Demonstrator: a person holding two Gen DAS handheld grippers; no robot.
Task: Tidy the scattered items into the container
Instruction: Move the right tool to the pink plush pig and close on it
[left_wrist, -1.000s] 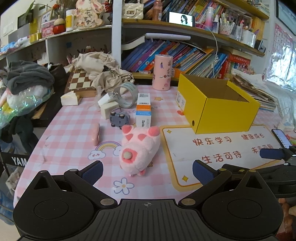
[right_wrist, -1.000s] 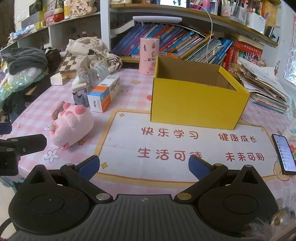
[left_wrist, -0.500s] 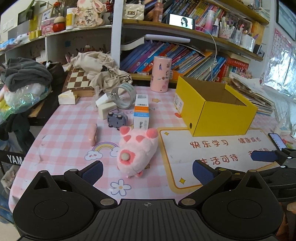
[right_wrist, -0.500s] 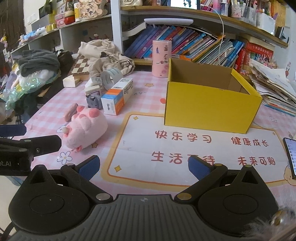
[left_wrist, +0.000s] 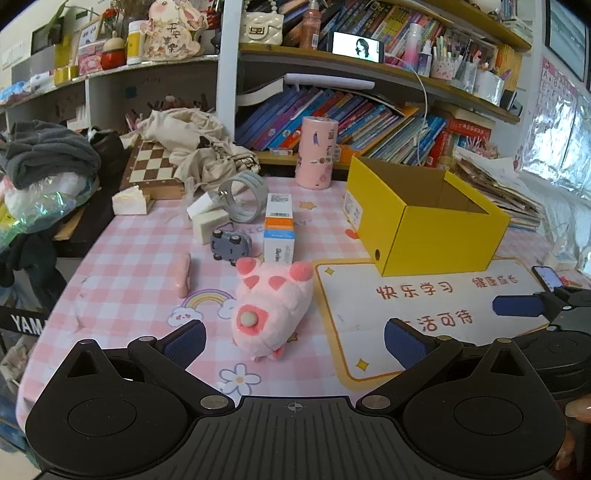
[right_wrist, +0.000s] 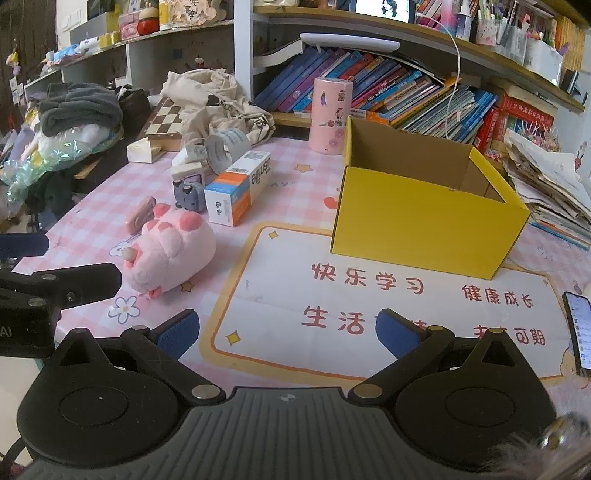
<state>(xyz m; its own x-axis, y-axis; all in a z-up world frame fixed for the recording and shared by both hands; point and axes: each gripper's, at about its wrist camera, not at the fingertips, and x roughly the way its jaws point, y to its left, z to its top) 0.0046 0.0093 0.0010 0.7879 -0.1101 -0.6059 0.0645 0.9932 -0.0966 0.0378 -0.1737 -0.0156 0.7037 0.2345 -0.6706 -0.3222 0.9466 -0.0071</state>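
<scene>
An open yellow cardboard box (left_wrist: 436, 229) (right_wrist: 424, 218) stands on the pink checked table, empty as far as I see. A pink plush pig (left_wrist: 271, 306) (right_wrist: 170, 254) lies in front of my left gripper (left_wrist: 293, 341), which is open and empty. Behind the pig lie a white-orange carton (left_wrist: 279, 229) (right_wrist: 238, 192), a grey toy car (left_wrist: 229, 243) (right_wrist: 189, 194), a pink eraser-like bar (left_wrist: 183, 275) (right_wrist: 140, 214), a tape roll (left_wrist: 242, 197) (right_wrist: 225, 147) and white blocks (left_wrist: 208, 225). My right gripper (right_wrist: 288, 334) is open and empty over the printed mat (right_wrist: 388, 306).
A pink cylinder (left_wrist: 317, 153) stands behind the box. A chessboard (left_wrist: 153, 166), cloth bag (left_wrist: 195, 144) and clothes pile (left_wrist: 44, 158) crowd the back left. A phone (right_wrist: 578, 332) lies at the right edge. Bookshelves (left_wrist: 369, 122) line the back.
Both grippers have pulled back a little from the table, so the objects look slightly farther. Nothing was grasped or moved.
</scene>
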